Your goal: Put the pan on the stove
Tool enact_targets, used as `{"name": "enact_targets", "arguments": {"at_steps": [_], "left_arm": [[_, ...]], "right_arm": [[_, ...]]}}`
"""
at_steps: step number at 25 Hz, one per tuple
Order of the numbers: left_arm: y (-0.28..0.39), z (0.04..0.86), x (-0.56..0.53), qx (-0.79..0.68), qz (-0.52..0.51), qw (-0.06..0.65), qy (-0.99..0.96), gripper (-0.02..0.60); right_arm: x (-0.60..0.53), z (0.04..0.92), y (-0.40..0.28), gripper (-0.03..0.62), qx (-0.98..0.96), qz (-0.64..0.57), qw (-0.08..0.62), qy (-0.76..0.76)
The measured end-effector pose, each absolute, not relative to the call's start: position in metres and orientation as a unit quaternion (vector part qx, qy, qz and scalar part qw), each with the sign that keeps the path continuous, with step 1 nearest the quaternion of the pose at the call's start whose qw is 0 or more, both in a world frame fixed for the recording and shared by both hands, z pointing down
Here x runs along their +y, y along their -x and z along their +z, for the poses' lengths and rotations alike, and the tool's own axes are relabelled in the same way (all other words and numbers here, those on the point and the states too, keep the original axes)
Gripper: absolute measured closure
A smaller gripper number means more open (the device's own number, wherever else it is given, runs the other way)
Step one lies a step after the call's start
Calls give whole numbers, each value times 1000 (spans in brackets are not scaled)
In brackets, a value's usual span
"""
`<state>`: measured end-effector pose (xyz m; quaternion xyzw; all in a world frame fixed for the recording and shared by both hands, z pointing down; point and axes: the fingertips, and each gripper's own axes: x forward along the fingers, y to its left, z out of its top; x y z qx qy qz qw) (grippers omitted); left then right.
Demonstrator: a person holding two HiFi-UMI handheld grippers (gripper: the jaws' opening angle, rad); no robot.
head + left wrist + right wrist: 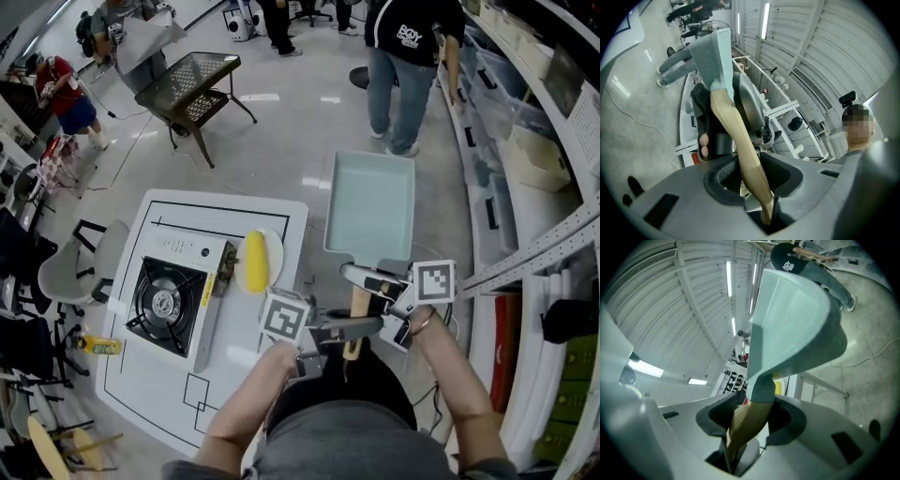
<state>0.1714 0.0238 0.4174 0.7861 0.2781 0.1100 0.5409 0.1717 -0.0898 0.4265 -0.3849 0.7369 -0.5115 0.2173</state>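
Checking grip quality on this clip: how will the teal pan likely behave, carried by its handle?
The pan looks rigid and probably front-heavy: its wide body sticks out far beyond the wooden handle, so it may droop. That both the left gripper and right gripper clamp the handle suggests real weight. The smooth, rounded handle could twist between jaws.

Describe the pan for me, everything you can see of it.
The pan is rectangular, pale mint, shallow and empty, with a light wooden handle. It is held in the air, right of the white table, over the floor. The left gripper and right gripper both clamp the handle.
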Motion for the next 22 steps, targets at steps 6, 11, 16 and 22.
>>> {"name": "enact_targets", "arguments": {"at_steps": [6,11,16,22], "left_arm": [[-183,419,-17,220,71,541,-808,477],[-184,416,-60,142,19,545,-826,477],[-169,412,-92,58,-38,539,-839,477],[-124,411,-116,-65,-111,538,-833,477]], "right_arm": [[-128,426,-167,418,761,-529,180,329],[-167,421,-148,418,798,-531,123,257],[-189,417,-113,418,812,-554,70,172],[-195,418,-43,419,828,-558,0,54]]}}
